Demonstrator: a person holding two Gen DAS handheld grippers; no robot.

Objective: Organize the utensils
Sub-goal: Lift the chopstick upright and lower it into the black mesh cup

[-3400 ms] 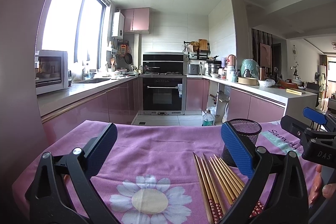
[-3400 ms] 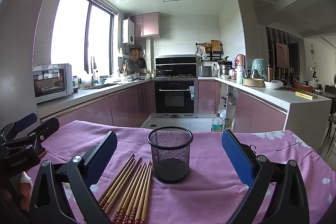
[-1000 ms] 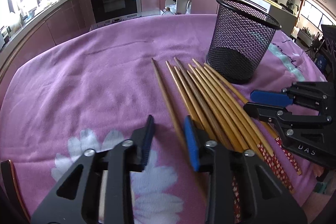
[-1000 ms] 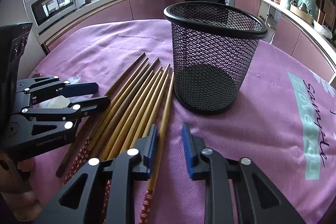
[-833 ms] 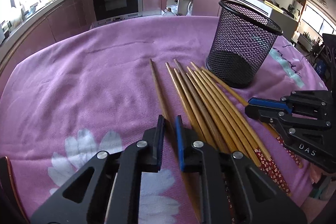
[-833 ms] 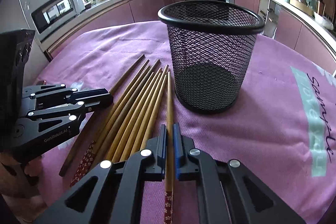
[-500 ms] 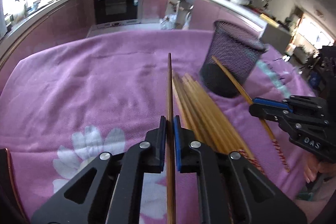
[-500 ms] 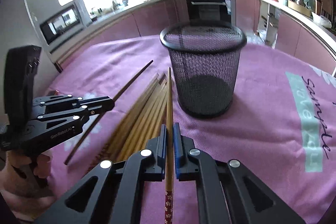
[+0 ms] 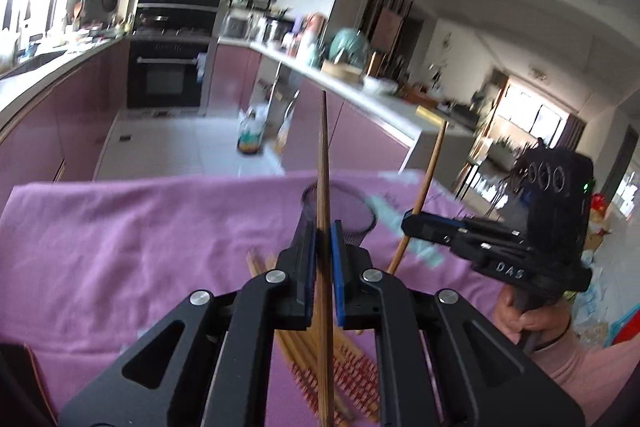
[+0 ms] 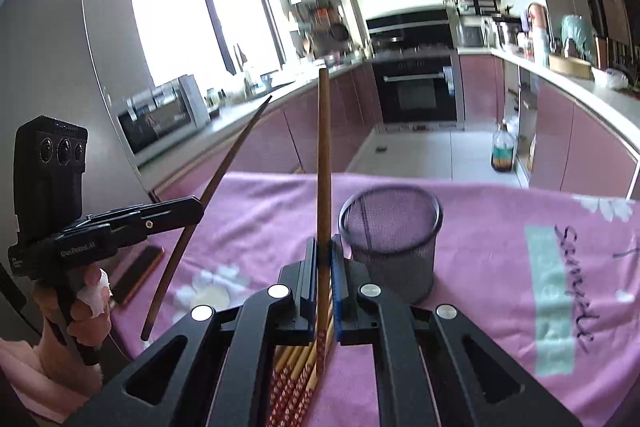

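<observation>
Two hand-held grippers hang above a table draped in a pink tablecloth (image 10: 480, 227), each clamped on one chopstick. The left gripper (image 9: 323, 227) has its blue pads pressed together on a dark brown chopstick (image 9: 324, 155) that points up toward twelve o'clock in its own view. The right gripper (image 10: 323, 247) pinches a lighter bamboo chopstick (image 10: 324, 147), also rising toward twelve o'clock. A black mesh cup (image 10: 392, 235) stands upright on the cloth, just at two o'clock from the right gripper's tips. The remaining chopsticks (image 10: 296, 367) lie in a bundle on the cloth beneath the grippers, toward six o'clock, their red patterned ends nearest. At nine o'clock in the right view, a person's left hand (image 10: 86, 303) grips the other tool's handle. Behind, a pink-fronted kitchen with a built-in oven (image 10: 416, 91).
</observation>
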